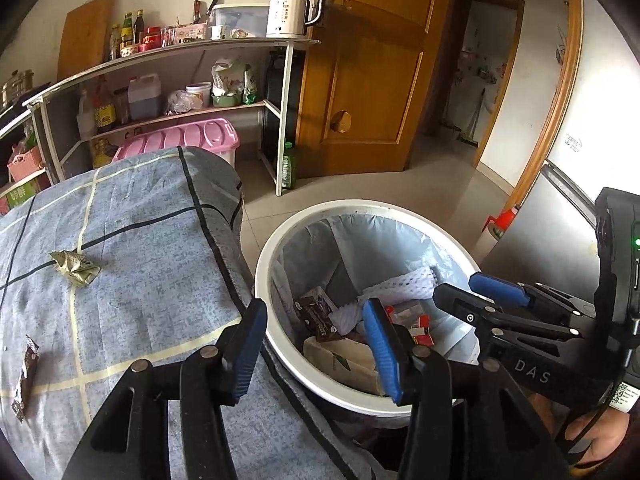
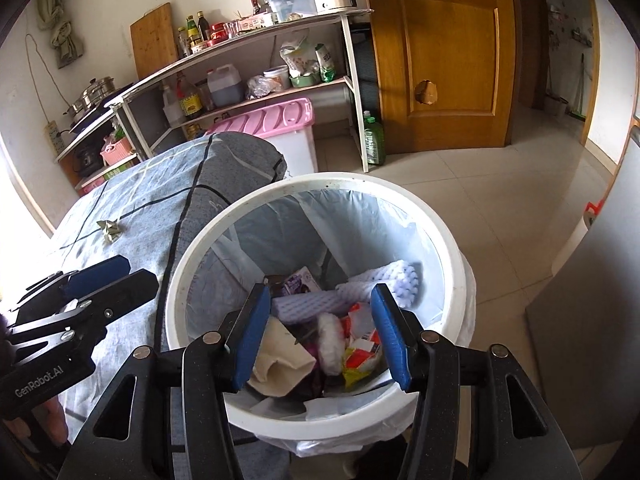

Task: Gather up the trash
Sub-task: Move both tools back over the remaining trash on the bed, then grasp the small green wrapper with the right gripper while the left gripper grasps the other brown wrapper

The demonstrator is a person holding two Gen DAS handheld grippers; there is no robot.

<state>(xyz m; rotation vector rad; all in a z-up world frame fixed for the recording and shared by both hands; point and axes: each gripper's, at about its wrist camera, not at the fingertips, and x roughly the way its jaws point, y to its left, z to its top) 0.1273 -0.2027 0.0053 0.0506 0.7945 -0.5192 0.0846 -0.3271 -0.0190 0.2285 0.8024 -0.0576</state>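
A white trash bin (image 1: pixel 264 264) (image 2: pixel 456 248) with a clear liner stands beside a surface covered by a blue checked cloth (image 1: pixel 140 240). Inside lie foam netting (image 2: pixel 380 276), cartons and several wrappers. My left gripper (image 1: pixel 316 320) (image 2: pixel 138 270) is open over the bin's near left rim, with nothing between its blue pads. My right gripper (image 2: pixel 320 300) (image 1: pixel 456 286) is open above the bin's mouth and also holds nothing. On the cloth lie a crumpled greenish wrapper (image 1: pixel 76 266) (image 2: pixel 110 230) and, nearer the left edge, a brown wrapper (image 1: pixel 26 376).
A white shelf rack (image 1: pixel 286 120) with bottles, a kettle (image 1: pixel 292 10) and a pink-lidded box (image 1: pixel 188 140) stands behind the cloth-covered surface. A green bottle (image 1: pixel 289 166) stands on the tiled floor by a wooden door (image 1: pixel 372 80). A grey cabinet (image 2: pixel 592 300) flanks the bin's right.
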